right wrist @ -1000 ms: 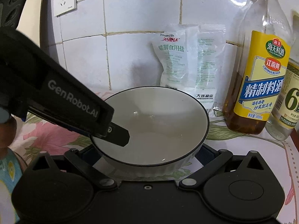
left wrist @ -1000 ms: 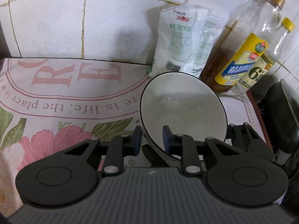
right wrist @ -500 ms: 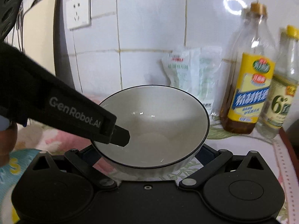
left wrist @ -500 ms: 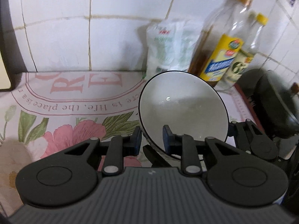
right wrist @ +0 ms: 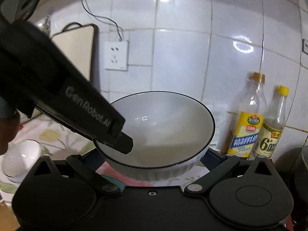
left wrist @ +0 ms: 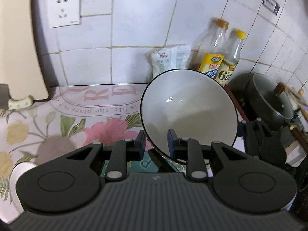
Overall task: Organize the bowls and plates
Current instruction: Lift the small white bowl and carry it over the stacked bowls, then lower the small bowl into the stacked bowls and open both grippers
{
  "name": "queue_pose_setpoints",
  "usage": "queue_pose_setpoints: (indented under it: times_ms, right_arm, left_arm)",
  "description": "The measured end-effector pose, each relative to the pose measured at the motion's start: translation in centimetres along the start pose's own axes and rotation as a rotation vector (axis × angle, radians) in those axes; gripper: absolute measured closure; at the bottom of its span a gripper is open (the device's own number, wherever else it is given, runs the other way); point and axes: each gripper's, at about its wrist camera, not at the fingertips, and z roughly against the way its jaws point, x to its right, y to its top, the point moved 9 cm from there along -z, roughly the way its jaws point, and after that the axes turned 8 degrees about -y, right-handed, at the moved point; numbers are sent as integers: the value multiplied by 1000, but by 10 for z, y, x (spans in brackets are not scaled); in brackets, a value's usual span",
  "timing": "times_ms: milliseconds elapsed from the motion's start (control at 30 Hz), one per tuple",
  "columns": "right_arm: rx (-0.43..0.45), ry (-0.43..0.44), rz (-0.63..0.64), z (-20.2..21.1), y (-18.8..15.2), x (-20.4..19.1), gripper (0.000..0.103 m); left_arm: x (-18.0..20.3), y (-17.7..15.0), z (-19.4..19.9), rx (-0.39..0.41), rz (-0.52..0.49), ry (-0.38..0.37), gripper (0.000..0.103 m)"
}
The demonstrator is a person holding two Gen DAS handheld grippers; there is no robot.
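1. Left wrist view: the left gripper (left wrist: 156, 141) is nearly closed, its pads pinching the near rim of the white bowl (left wrist: 189, 111), one pad inside the wall and one outside. The bowl hangs tilted, clear of the bench (left wrist: 57, 119).
2. Same view, handling: the bowl looks like glazed ceramic, so stiff, smooth, probably slippery and liable to chip. A thin rim pinch alone would let it swing; a second hold lower down seems prudent.
3. Same view, surroundings: floral cloth with printed lettering covers the bench; a salt bag (left wrist: 169, 59) and two bottles (left wrist: 217, 57) stand at the tiled wall, a dark pot (left wrist: 269, 98) to the right, a wall socket (left wrist: 63, 7) upper left.
4. Right wrist view: the right gripper (right wrist: 152, 158) stands wide, its fingers set against opposite sides of the bowl (right wrist: 163, 130) below the rim, apparently cradling it; whether the pads press firmly cannot be told.
5. Same view: the left gripper (right wrist: 123, 144) reaches in from the left onto the rim. A cutting board (right wrist: 77, 48) leans on the wall beside the socket.
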Motion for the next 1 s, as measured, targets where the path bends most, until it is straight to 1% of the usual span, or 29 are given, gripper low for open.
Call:
queue_pose_setpoints:
  times_ms: [67, 233, 267, 367, 467, 567, 633, 700, 800, 900, 1000]
  right_arm:
    - [-8, 27, -21, 9, 5, -9, 0]
    - [-13, 89, -25, 29, 15, -40, 0]
    - [-12, 100, -18, 32, 16, -47, 0]
    - [-10, 130, -8, 41, 22, -70, 0]
    - [-18, 193, 40, 48, 23, -96, 0]
    - [-19, 240, 102, 53, 24, -120, 0]
    - [-26, 271, 139, 56, 23, -137, 0]
    - [-43, 288, 142, 55, 20, -153, 0]
    - [-96, 319, 133, 50, 11, -176, 0]
    - [-147, 343, 142, 40, 0, -200, 0]
    - [-184, 364, 138, 30, -8, -219, 0]
  left_arm:
    - [-5, -3, 16, -2, 14, 6, 81]
    - [-21, -14, 57, 4, 10, 68, 81]
    - [-26, -17, 66, 13, 7, 77, 81]
    - [-43, -26, 91, 75, 18, 67, 81]
    - [-59, -38, 112, 80, 32, 100, 81]
    - [-79, -46, 129, 84, 94, 105, 81]
    - [-93, -51, 136, 89, 131, 108, 81]
    - [-108, -57, 138, 89, 161, 117, 81]
    - [-130, -71, 134, 65, 221, 139, 81]
    - [-150, -86, 128, 38, 258, 187, 81]
    - [-174, -95, 126, 32, 333, 182, 81]
